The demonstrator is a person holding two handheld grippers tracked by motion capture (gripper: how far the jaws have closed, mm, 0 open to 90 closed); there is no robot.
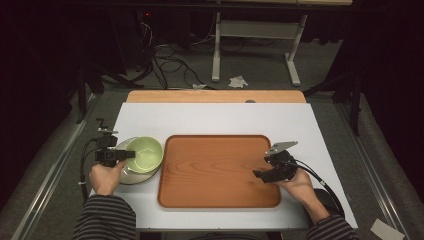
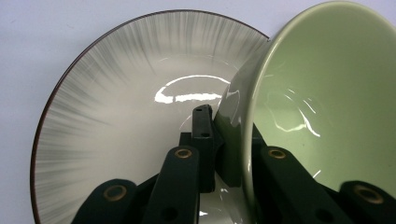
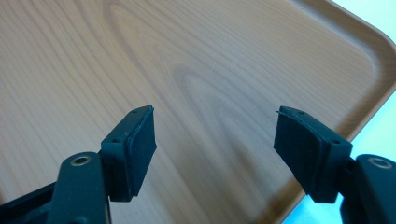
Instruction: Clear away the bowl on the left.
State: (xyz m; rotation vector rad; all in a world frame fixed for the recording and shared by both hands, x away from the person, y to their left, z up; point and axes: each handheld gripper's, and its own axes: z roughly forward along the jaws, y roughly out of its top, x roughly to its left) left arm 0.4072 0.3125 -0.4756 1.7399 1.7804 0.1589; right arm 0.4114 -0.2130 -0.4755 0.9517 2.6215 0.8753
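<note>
glossy green bowl (image 2: 327, 93) rim clamped by left hand-held gripper (image 2: 224, 154); streaked plate (image 2: 116, 93) beneath; right hand-held gripper (image 3: 215, 144) released.

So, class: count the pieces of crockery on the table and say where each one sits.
2. A green bowl sits left of the tray, its rim between the left gripper's jaws. A streaked plate lies under the bowl. The tray is bare; nothing seems hidden.
</note>
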